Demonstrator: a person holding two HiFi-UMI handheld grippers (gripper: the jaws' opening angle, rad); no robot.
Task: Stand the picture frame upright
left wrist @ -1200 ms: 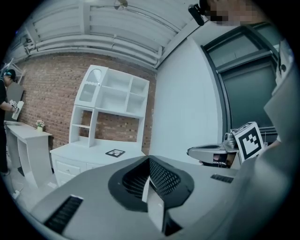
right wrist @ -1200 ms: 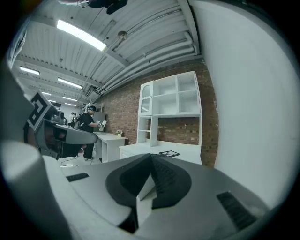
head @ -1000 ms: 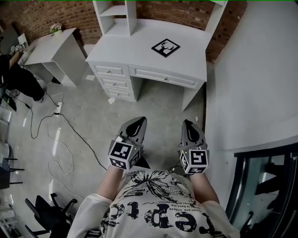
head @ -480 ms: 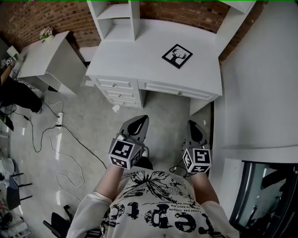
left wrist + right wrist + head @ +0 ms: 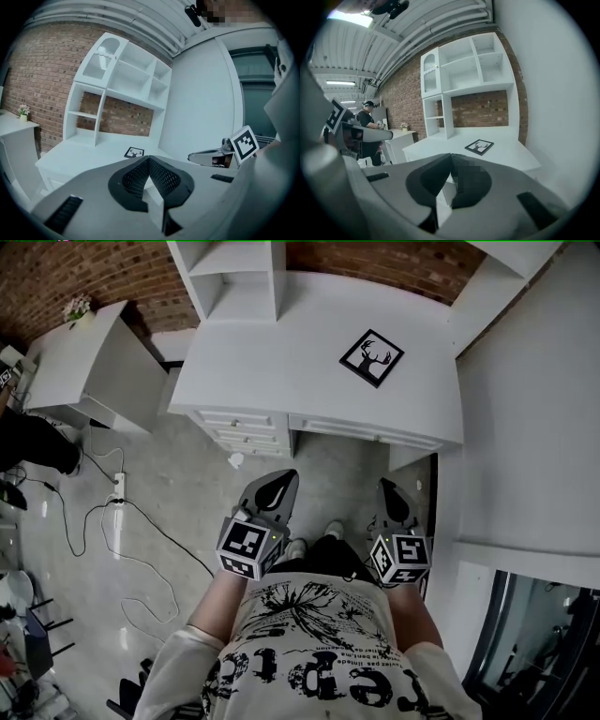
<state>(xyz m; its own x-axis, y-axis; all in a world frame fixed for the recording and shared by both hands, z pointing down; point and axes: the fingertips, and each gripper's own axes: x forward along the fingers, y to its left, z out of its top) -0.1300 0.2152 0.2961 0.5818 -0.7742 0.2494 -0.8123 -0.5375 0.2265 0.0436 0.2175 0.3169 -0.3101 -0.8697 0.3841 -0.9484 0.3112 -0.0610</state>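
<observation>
picture frame (image 5: pixel 372 358): a dark-bordered square with a stag's-head print on a pale ground, lying flat and face up, turned cornerwise, on the right-hand part of the white desk (image 5: pixel 281 352), nearer the pale wall (image 5: pixel 525 409) than the middle, with nothing touching it; judged from its thin profile it is probably light and rigid, with a hard, smooth rim that could skate across the painted top if merely pushed; the front may be glazed, so it is better neither pinched nor knocked; the sounder hold seems to be the border itself, one edge raised by a jaw tip while the opposite edge is steadied, then the upper rail gripped across its thickness; whether a rear strut exists cannot be told, since the back is hidden, and without one the frame would need something to lean on; behind it the open shelving (image 5: pixel 230 268) rises from the rear of the desk against the brick wall (image 5: pixel 375 257), and drawers (image 5: pixel 242 423) face the floor side; a smaller side table (image 5: pixel 80 357) with a little plant (image 5: pixel 75 307) stands to the left, and cables (image 5: pixel 122 512) trail over the grey floor; the left gripper (image 5: pixel 149 160) and the right gripper (image 5: pixel 451 156) are held low before the person's waist, well apart from the frame and short of the desk's front edge; each has its jaws brought together tip to tip with nothing between them; the lift is not yet begun
</observation>
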